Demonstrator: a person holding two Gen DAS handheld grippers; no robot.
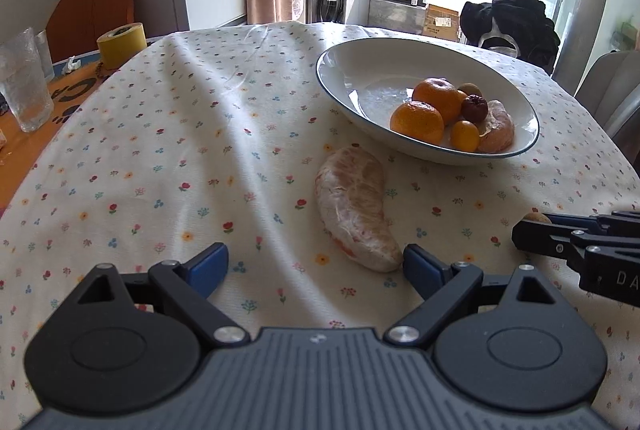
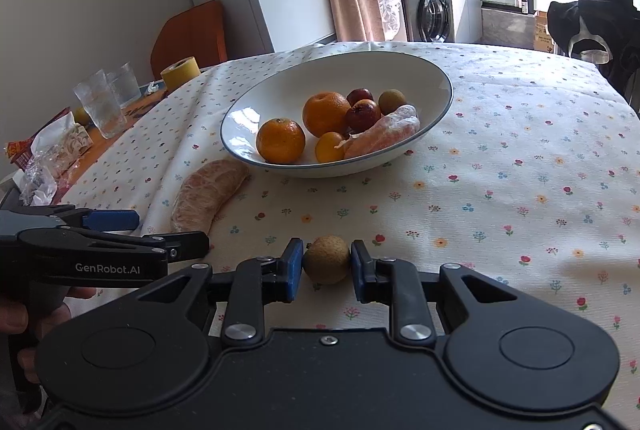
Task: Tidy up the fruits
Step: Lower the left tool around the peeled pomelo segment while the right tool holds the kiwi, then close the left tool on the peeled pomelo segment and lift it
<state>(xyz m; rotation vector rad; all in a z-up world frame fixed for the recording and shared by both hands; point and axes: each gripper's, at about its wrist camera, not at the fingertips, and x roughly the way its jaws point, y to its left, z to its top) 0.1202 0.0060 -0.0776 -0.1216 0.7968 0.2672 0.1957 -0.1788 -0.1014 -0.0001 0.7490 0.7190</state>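
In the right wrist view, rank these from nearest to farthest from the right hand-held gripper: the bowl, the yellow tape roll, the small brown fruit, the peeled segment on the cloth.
1. Small brown fruit, between the right hand-held gripper's fingers.
2. Peeled segment, ahead-left on the cloth.
3. Bowl, centre, beyond the segment.
4. Yellow tape roll, far left by the glasses.

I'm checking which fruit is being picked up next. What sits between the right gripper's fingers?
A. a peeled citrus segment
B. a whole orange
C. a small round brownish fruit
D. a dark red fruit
C: in the right wrist view, the small round brownish fruit lies on the tablecloth between the fingers of the right gripper; the peeled citrus segment lies further left, outside the bowl.
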